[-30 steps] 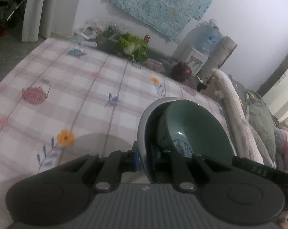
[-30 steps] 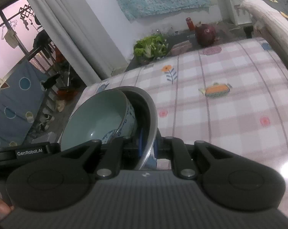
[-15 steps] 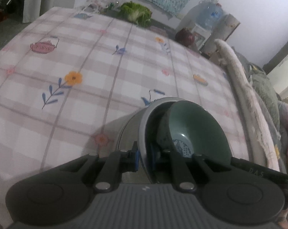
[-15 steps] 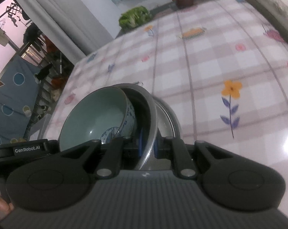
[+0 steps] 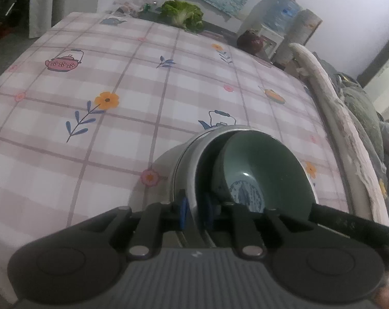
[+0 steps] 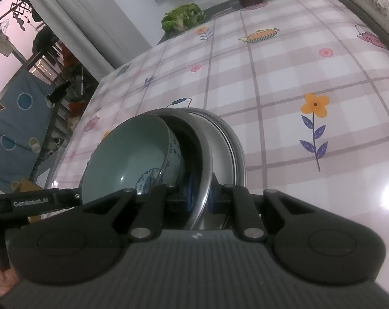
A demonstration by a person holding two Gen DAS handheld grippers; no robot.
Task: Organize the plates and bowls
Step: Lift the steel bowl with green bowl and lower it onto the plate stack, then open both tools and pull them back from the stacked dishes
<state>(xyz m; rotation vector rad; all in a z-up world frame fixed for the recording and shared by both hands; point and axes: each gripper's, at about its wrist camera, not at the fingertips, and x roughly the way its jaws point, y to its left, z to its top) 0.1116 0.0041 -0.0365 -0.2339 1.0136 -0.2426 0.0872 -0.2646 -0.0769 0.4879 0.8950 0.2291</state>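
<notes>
Gripping the thin rim of the round metal bowl (image 5: 186, 159) from opposite sides, the left claw (image 5: 195, 208) and the right claw (image 6: 200, 200) both hold it narrow between their blue pads. Inside this metal bowl sits the smaller green ceramic bowl with a blue pattern (image 6: 132, 159), tilted against the wall, and the metal bowl sits just over a second metal dish (image 6: 227, 149), though I cannot tell if they touch. The stack is low over the pink checked surface with flower prints (image 5: 117, 134).
</notes>
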